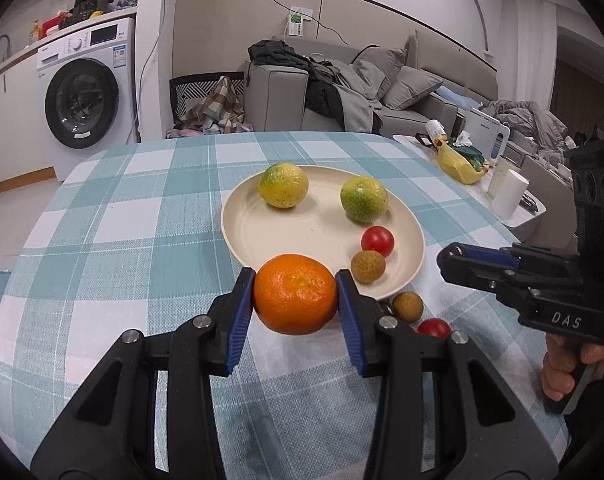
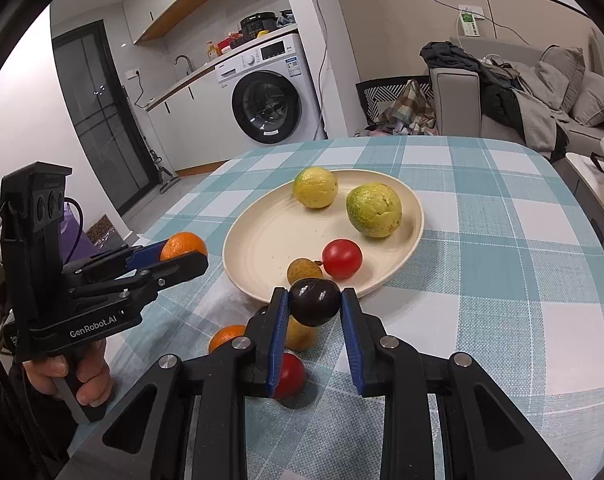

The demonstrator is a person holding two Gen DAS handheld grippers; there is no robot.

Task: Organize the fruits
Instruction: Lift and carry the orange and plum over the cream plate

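Left gripper (image 1: 296, 294): blue ribbed pads clamped on a round orange mandarin (image 1: 295, 294) with dimpled, matte peel, held clear of the checked woven tablecloth (image 1: 114, 248), just short of the near rim of the plate (image 1: 302, 236)

Right gripper (image 2: 314, 307): pads closed on a small, glossy, dark purple plum (image 2: 314, 307), smooth-skinned, at the near plate edge

Plate: cream, round, shallow, faint concentric ridges. Beyond the left pads it carries two yellow-green citrus (image 1: 283, 185) with mottled rind, a shiny red tomato (image 1: 377, 241) and a rough tan longan (image 1: 367, 266)

Left wrist view only: a second longan (image 1: 407, 307) and a red fruit (image 1: 433, 327) on the cloth right of the pads

Right wrist view only: under its fingers, an orange fruit (image 2: 226, 338), a yellowish one (image 2: 300, 336) and a red one (image 2: 289, 376) on the cloth; the hand (image 2: 76, 376) gripping the left tool's handle
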